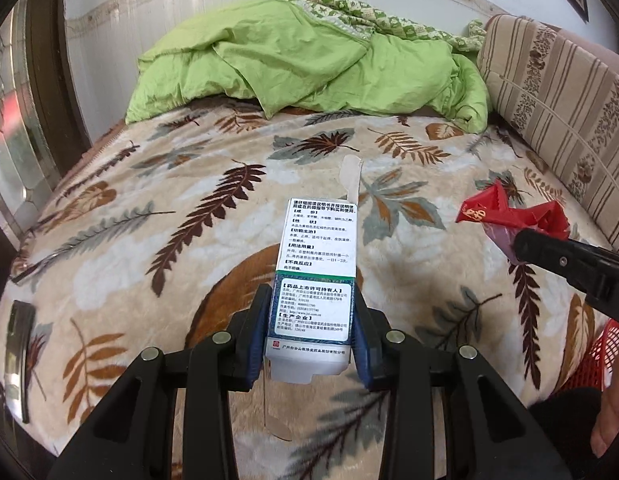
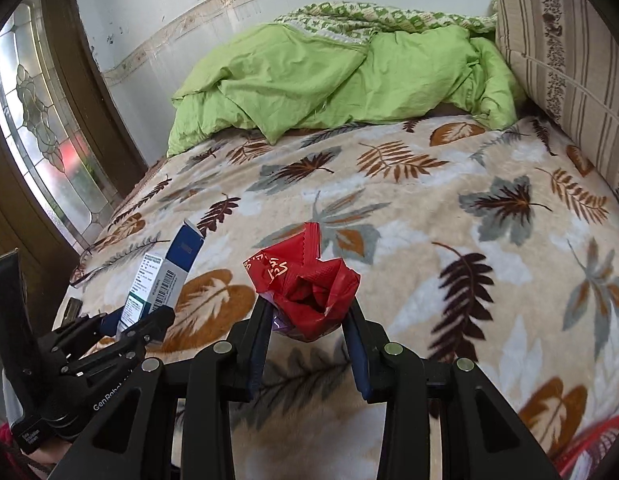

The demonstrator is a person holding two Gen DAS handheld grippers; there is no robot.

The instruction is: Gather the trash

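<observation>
Both hands are loaded here. The left gripper (image 1: pixel 311 332) is clenched on a white medicine box (image 1: pixel 315 276), blue pads pressed against its two long sides near the bottom end. The box points away from the camera, printed panel facing up, and its far flap stands open. Whether anything is inside it, I can't tell. It hangs above the bed (image 1: pixel 109 248), clear of the leaf-patterned blanket.

Over on the other side, the right gripper (image 2: pixel 307 328) is grasping a crumpled red wrapper (image 2: pixel 309 288), pads squeezing it from left and right. The wrapper's torn mouth gapes toward the camera and only dark red foil shows inside. A scrap of pale purple film sticks out beneath it at the left pad. It too is held up off the blanket.

From the right wrist view, the left gripper and its box sit at lower left, the box's barcode side and dark blue end panel showing. From the left wrist view, the red wrapper is off to the right, well apart from the box.

At the lower right edge of both views there's a red mesh basket (image 1: pixel 599 356), only a sliver of its rim in sight, contents hidden. At the head of the bed lies a bunched green quilt (image 1: pixel 309 60), with a striped cushion (image 1: pixel 557 92) along the right side.
</observation>
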